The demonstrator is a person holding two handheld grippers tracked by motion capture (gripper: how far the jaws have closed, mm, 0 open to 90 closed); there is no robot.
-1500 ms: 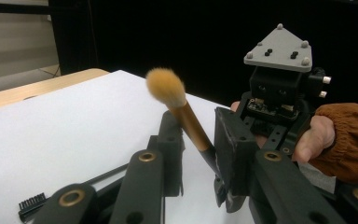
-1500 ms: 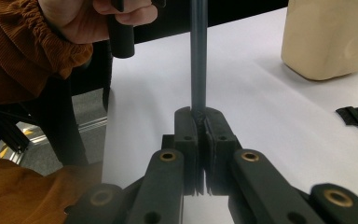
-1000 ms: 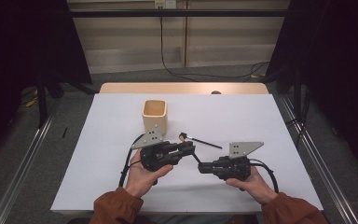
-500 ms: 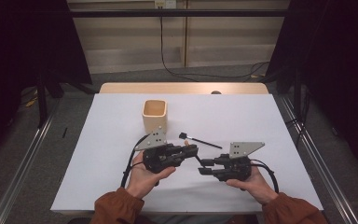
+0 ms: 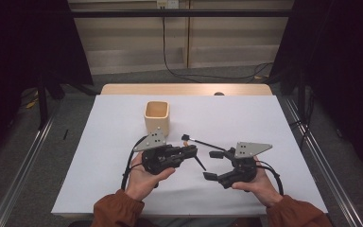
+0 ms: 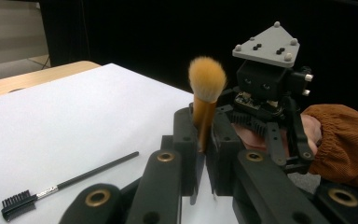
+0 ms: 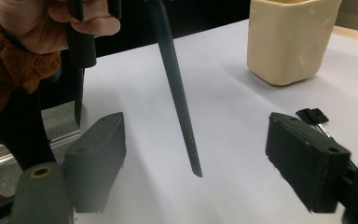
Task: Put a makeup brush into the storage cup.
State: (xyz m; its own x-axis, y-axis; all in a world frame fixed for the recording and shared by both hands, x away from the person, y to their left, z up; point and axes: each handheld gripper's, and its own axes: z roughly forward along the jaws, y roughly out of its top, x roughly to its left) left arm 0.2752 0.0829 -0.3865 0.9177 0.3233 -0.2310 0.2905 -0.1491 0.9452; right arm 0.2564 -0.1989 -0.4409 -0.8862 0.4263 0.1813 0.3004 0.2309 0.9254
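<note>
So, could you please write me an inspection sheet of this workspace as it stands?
Surface: white sheet over a wooden table, flat.
Job's things: makeup brush with a tan tuft, clamped upright in the left gripper, its dark handle pointing down; cream cup upright beyond it.
Clutter: small black spoolie brush lying flat on the sheet.
Grippers: left shut on the makeup brush; right gripper open, its jaws having just been opening, nothing between them.
Cables: one trails from each gripper; black cable on the floor beyond the table.
Surroundings: dark curtains at both sides, metal rails along the floor.
</note>
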